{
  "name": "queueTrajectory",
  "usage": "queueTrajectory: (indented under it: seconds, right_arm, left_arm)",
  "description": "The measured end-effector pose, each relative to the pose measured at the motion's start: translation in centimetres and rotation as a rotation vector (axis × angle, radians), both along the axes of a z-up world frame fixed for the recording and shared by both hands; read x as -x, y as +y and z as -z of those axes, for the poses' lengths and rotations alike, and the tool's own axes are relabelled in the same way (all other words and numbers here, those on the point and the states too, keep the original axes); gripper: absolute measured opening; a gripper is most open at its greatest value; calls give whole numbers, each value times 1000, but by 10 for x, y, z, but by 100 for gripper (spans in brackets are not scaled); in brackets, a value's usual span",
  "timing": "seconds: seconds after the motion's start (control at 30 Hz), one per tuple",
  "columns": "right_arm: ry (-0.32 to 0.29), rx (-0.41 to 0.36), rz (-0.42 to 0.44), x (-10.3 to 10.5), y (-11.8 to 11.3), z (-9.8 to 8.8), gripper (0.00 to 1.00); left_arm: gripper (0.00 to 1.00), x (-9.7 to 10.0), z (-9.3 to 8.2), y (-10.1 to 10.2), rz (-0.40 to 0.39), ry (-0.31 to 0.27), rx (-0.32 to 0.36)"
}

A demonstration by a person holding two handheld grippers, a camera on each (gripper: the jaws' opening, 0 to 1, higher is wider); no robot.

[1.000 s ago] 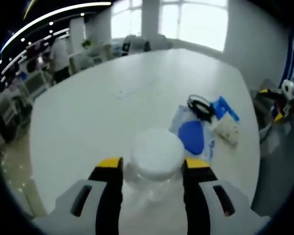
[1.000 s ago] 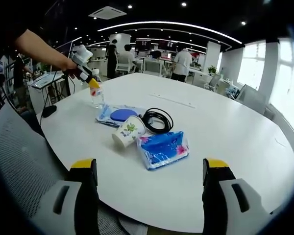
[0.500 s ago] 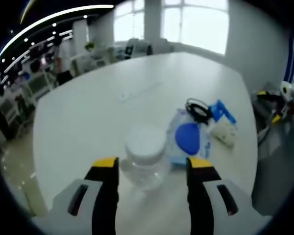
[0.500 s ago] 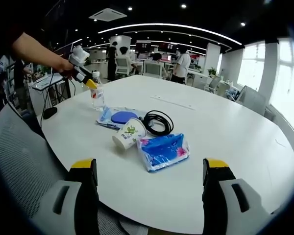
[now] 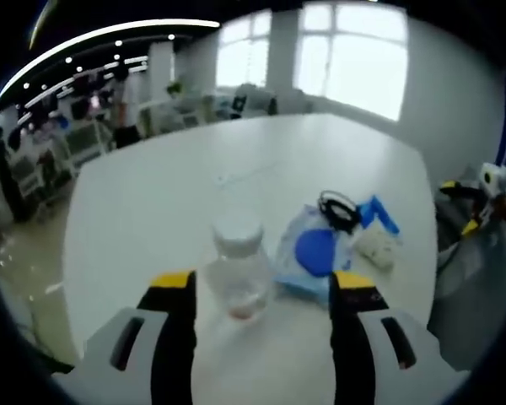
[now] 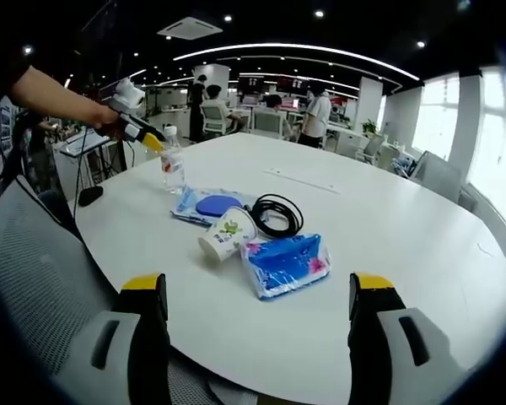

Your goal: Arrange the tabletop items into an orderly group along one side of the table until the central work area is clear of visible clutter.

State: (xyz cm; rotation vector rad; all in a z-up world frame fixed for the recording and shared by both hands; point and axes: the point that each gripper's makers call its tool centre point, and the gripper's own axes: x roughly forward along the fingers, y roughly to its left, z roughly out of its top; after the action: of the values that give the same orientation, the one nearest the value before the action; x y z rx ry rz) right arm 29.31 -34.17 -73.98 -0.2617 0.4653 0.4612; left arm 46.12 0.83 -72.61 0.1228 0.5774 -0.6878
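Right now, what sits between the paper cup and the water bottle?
In the right gripper view, a clear pouch with a blue disc lies on the table between the paper cup and the water bottle.

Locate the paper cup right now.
Right gripper view: paper cup lies tipped on the white table, between the blue pouch and the blue tissue pack.

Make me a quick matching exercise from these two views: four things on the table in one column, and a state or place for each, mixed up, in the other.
1. water bottle
2. paper cup
3. black cable
4. tissue pack

A. coiled in a loop
B. lying on its side
C. standing upright near the left tool
D. nearest the right tool

Pairs: 1-C, 2-B, 3-A, 4-D
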Motion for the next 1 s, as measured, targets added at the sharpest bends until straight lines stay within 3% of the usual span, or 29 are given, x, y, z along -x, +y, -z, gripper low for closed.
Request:
queueTrajectory:
  seconds: [0.27,0.53,0.93,1.0]
  right_arm:
    - [-1,-4,-11,1,3,0,89]
    - [3,-8,-19,2,4,1,89]
    - [2,-11,-18,3,6,1,89]
    - [4,-11,-20,3,6,2,89]
  left_arm:
    - [66,16,-7,4,-54,-41,24]
    - [74,38,-20,-7,-75,-79,67]
    - [82,75,-25,-22,-105,-135,59]
    - [82,79,-28,-26,-126,-139,107]
